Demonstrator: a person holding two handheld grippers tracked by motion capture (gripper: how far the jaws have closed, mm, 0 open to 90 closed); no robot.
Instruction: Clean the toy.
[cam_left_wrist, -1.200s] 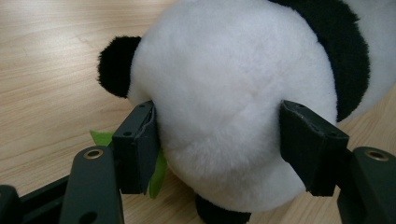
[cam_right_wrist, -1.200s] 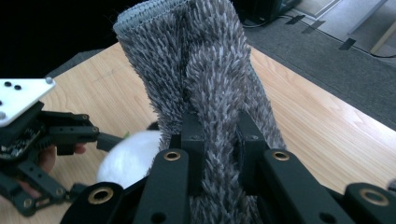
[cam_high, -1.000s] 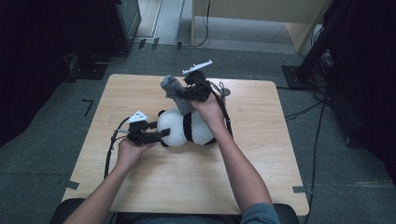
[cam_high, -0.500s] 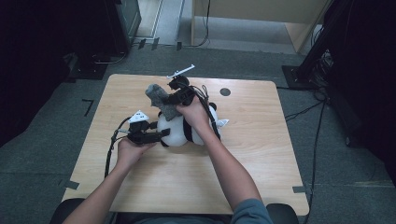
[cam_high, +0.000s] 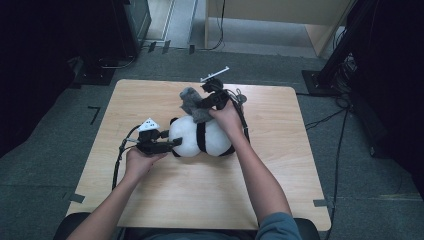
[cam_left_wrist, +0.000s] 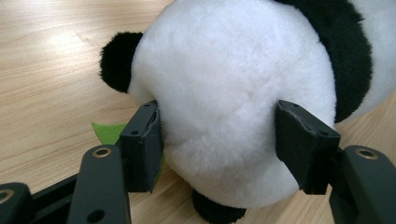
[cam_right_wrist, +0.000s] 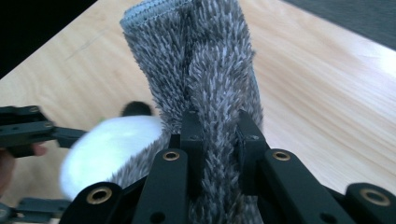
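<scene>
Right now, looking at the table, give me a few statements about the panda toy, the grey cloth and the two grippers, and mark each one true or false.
1. The right gripper is clamped on a grey cloth. True.
2. The left gripper has its jaws on either side of the panda toy. True.
3. The panda toy stands upright on its feet. False: it lies on the table.
4. The cloth is spread flat on the table. False: it is bunched up and held above the toy.
5. The table is wooden. True.
</scene>
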